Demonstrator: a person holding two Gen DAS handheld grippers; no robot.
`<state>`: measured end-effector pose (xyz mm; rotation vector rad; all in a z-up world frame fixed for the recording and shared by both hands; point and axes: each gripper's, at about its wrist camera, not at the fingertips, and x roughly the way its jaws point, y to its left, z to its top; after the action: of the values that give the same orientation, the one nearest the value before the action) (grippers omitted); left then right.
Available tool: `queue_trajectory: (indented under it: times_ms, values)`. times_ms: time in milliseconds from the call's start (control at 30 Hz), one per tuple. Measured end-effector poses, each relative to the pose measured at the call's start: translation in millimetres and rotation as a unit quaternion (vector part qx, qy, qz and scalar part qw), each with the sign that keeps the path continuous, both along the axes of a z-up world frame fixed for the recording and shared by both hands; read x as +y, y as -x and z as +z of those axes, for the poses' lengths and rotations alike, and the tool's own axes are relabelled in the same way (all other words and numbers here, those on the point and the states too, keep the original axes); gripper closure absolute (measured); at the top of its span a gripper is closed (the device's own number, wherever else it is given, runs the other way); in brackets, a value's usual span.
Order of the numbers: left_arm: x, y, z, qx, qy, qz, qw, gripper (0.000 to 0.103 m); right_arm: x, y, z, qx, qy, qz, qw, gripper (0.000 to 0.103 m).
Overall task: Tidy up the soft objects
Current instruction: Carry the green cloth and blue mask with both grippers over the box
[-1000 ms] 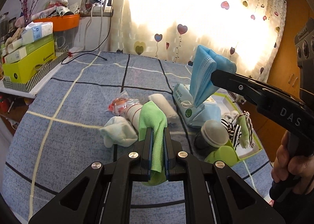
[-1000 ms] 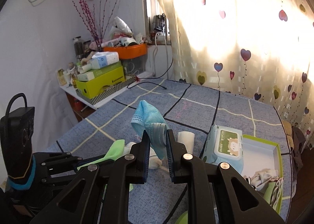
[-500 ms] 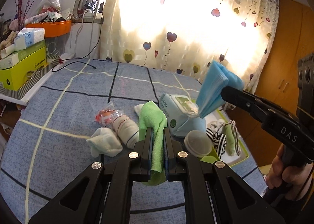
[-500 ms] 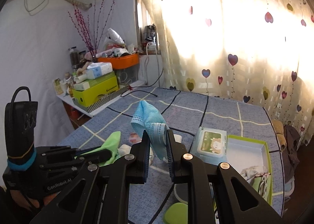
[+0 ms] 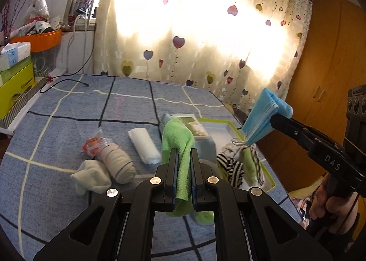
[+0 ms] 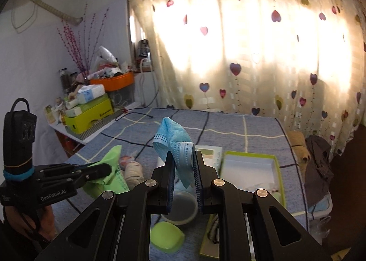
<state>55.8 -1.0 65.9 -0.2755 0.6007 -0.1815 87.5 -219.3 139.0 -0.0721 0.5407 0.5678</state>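
My left gripper is shut on a green cloth and holds it above the blue bedspread. My right gripper is shut on a blue face mask, held in the air over the green-rimmed box; the mask also shows in the left wrist view. The box holds striped socks. On the bedspread lie a white sock, a beige roll, a white roll and a wipes pack.
A clear tub and a green lid lie under the right gripper. Stacked boxes and an orange bin crowd a shelf on the left. A curtain hangs behind. A wooden wardrobe stands on the right.
Both grippers have risen and drawn back from the bedspread, still holding the green cloth and the blue mask. The mask now hangs over the box.
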Motion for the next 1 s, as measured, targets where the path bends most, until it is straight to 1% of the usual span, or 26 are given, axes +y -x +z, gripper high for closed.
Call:
queue_trajectory:
  times_ms: [200,600,1000]
  values:
    - [-25.8,-7.9,4.5,-0.001,-0.002,-0.031,0.9995,0.094,-28.3,-0.7,-5.0,0.005,0.001,-0.028,1.0,0.088]
    - [-71.1,-18.4,4.1,0.009,-0.008,-0.084,0.9963,0.094,-61.6,4.7,-14.2,0.013,0.004,-0.057,0.998,0.088]
    - [-116.9,-31.8,-13.0,0.037,-0.017,-0.138,0.9895,0.094,-97.9,8.3,-34.1,0.034,0.007,-0.087,0.996,0.088]
